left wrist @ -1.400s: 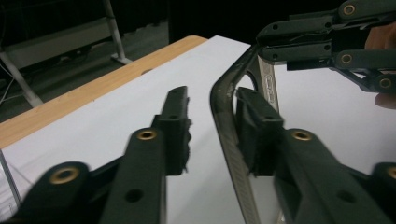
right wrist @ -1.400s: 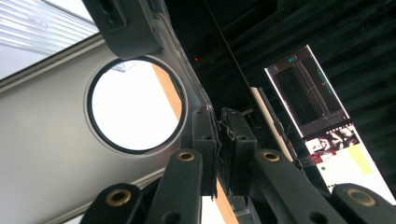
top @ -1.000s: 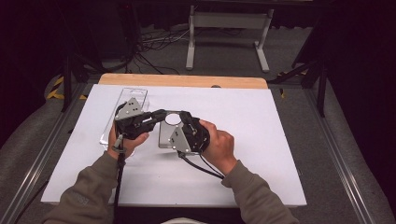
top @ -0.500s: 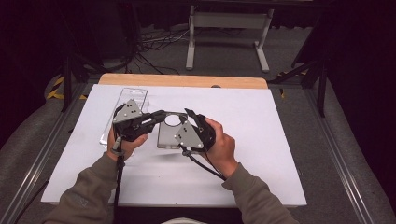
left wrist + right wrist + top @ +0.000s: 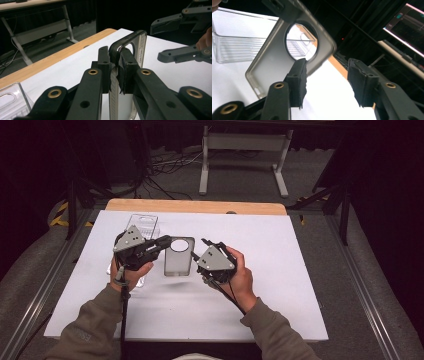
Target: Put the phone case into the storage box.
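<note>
When I look down from the high view, I see my left gripper (image 5: 159, 243) pinching one edge of a see-through phone case (image 5: 178, 257). The case has a big round hole near its top. It sits above the white table (image 5: 280, 270), between my two hands, and throws a small shadow there. My right gripper (image 5: 210, 246) is just beside the case's other edge. From up here I cannot tell if it touches. A clear plastic tray (image 5: 142, 224) lies behind my left hand (image 5: 131, 272), near the wooden strip (image 5: 195, 206) at the far side of the table.

From the left gripper view, I see more. My two black jaws are pressed tight on the case's dark rim (image 5: 117, 50), one pad on each side. The case (image 5: 136, 47) stands on its edge and points away from me. My other gripper (image 5: 183, 37) is off to the right with its jaws wide apart. A corner of the clear tray (image 5: 12, 98) peeks in at the bottom left.

From the right gripper view, my right gripper (image 5: 327, 82) has its jaws spread apart, with nothing between them. The left pad sits in front of the case (image 5: 274, 62), close to the round hole, and I cannot tell if it touches. Through the hole I see the clear tray (image 5: 237, 47) on the table behind it.
</note>
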